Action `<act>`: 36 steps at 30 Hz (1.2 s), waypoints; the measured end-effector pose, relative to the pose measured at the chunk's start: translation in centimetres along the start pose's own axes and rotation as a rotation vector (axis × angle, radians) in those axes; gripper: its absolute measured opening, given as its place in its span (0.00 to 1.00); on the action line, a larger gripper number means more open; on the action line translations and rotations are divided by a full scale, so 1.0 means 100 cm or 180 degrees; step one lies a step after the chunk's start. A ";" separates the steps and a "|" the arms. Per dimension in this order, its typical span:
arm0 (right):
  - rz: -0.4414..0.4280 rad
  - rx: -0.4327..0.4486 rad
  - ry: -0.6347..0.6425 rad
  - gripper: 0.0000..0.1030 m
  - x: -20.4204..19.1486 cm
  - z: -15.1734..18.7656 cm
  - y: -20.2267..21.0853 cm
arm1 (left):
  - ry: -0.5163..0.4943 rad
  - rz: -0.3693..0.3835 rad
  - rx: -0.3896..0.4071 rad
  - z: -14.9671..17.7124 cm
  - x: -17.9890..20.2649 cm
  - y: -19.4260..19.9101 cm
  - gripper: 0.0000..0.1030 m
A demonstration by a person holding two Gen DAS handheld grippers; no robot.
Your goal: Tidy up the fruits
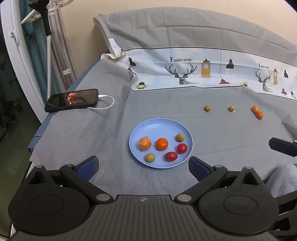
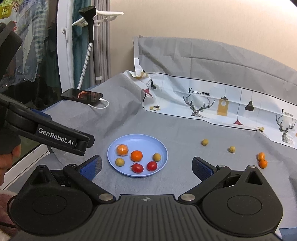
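"FASHION HOME" is printed twice on the deer-patterned cloth (image 2: 213, 100); "GenRobot.AI" runs along the side of the left tool (image 2: 55, 138); a green tag (image 2: 4, 9) at top left bears "福"

A bedroom at home, in use.
Clothes (image 2: 40, 37) hang beside a cloth-draped bed (image 1: 204, 133); a charging phone (image 1: 72, 99) lies at its far left corner.

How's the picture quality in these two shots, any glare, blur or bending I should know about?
Left wrist view: strong fisheye bending with dark corners; the phone screen carries a reflection; fruit on the blue plate is sharp, with soft shadows. Right wrist view: same bending at the bed edges; the left gripper at the frame's left and the phone screen look slightly soft; lighting is even and dim.
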State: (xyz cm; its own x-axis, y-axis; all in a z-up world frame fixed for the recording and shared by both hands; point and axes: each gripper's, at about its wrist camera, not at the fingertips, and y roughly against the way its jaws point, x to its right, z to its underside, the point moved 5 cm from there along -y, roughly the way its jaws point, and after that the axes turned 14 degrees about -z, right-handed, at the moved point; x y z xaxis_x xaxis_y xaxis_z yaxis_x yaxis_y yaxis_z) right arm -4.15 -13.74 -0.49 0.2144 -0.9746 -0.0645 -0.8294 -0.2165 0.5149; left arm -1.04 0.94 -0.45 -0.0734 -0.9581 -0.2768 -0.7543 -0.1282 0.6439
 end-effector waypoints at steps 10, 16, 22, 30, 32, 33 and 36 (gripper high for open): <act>-0.0004 -0.0118 -0.0103 0.99 0.014 0.004 -0.014 | -0.0053 0.0029 -0.0101 -0.009 0.012 -0.018 1.00; -0.0010 -0.0173 -0.0177 0.99 0.022 0.006 -0.022 | -0.0092 0.0035 -0.0161 -0.013 0.019 -0.027 1.00; 0.0007 -0.0199 -0.0294 0.99 0.031 0.007 -0.029 | -0.0132 0.0036 -0.0205 -0.018 0.026 -0.037 1.00; 0.0063 -0.0232 -0.0515 0.99 0.052 0.012 -0.038 | -0.0213 0.0073 -0.0263 -0.031 0.042 -0.051 1.00; 0.0103 -0.0226 -0.0588 0.99 0.061 0.014 -0.039 | -0.0231 0.0091 -0.0263 -0.036 0.048 -0.055 1.00; 0.0130 -0.0226 -0.0623 0.99 0.065 0.015 -0.040 | -0.0242 0.0105 -0.0268 -0.039 0.052 -0.057 1.00; 0.0231 -0.0230 -0.0762 0.99 0.083 0.020 -0.041 | -0.0299 0.0164 -0.0289 -0.048 0.069 -0.064 1.00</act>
State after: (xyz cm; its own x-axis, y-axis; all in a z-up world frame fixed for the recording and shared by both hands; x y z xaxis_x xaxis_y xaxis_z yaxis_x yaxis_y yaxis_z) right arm 0.01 -21.10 -4.82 0.0202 -0.9750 -0.2211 -0.7974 -0.1491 0.5848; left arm 6.43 -6.05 -3.09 -0.1746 -0.9364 -0.3044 -0.6861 -0.1060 0.7198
